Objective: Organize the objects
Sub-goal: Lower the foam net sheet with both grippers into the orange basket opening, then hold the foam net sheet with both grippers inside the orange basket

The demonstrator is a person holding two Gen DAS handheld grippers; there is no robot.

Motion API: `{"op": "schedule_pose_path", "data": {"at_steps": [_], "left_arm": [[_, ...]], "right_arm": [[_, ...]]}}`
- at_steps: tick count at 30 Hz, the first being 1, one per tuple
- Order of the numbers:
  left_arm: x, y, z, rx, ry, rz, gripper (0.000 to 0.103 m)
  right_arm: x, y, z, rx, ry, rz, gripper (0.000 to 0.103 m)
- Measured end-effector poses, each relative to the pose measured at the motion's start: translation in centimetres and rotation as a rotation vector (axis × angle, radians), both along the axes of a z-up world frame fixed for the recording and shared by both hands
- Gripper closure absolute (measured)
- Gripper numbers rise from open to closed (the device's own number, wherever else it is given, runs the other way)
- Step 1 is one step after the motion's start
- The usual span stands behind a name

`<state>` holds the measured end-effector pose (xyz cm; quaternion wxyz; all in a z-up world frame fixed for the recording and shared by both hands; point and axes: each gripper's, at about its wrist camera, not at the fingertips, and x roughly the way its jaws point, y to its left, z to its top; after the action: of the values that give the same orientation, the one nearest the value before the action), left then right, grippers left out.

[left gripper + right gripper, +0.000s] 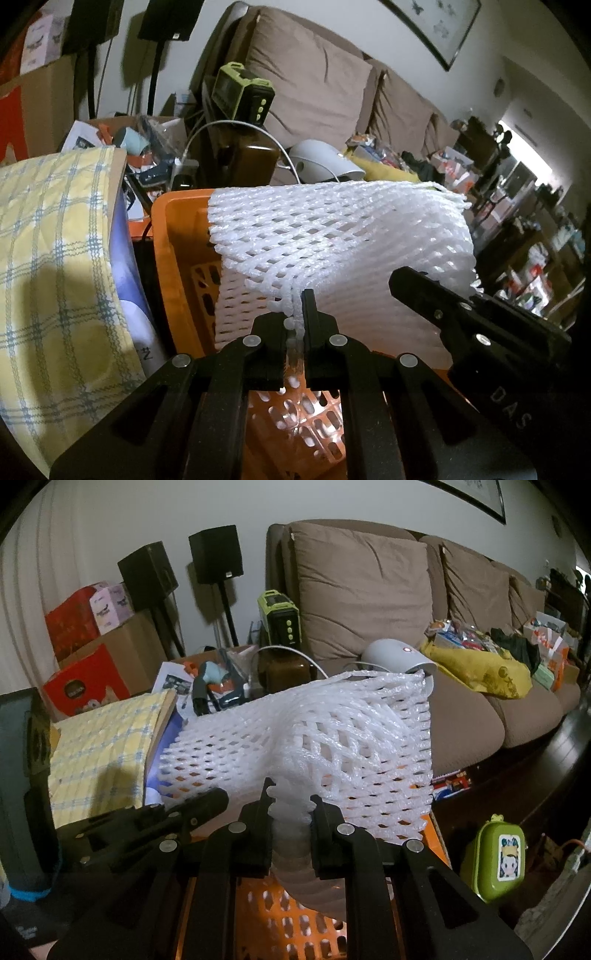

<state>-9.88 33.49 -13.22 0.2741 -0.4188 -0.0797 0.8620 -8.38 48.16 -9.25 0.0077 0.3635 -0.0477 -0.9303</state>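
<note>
A white foam mesh sleeve (pixel 332 236) hangs stretched above an orange perforated basket (pixel 173 236). My left gripper (pixel 295 321) is shut on the sleeve's near edge, pinching it thin. In the same view the right gripper (pixel 436 295) comes in from the right, its tips against the mesh. The right wrist view has the white foam mesh sleeve (pixel 314 738) bunched and twisted between the jaws of my right gripper (pixel 290 805), which is shut on it. The left gripper (pixel 199 805) lies low at the left there. The orange basket (pixel 280 912) floor shows beneath.
A yellow plaid cloth (pixel 99 753) over a flat board lies left of the basket. A brown sofa (pixel 369 602) behind holds a white device (pixel 399 657) and bags. Boxes, speakers on stands and cluttered items fill the back left. A green case (pixel 495 860) sits on the floor at right.
</note>
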Motion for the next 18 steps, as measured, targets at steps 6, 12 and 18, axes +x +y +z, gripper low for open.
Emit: {"op": "schedule_pose_path", "data": {"at_steps": [6,12,18], "left_arm": [[-0.10,-0.14,-0.19,0.023,-0.025,0.005,0.097],[-0.18,0.04,-0.07,0.000,-0.008,-0.002,0.097],[-0.26,0.08,-0.18,0.002,-0.012,-0.003,0.097]], "right_arm": [[-0.03,0.08,-0.12,-0.002,-0.007,-0.003,0.089],[-0.09,0.07,-0.36,0.003,-0.014,-0.002,0.089],[-0.17,0.35,-0.78,-0.004,-0.030,-0.011,0.089]]}}
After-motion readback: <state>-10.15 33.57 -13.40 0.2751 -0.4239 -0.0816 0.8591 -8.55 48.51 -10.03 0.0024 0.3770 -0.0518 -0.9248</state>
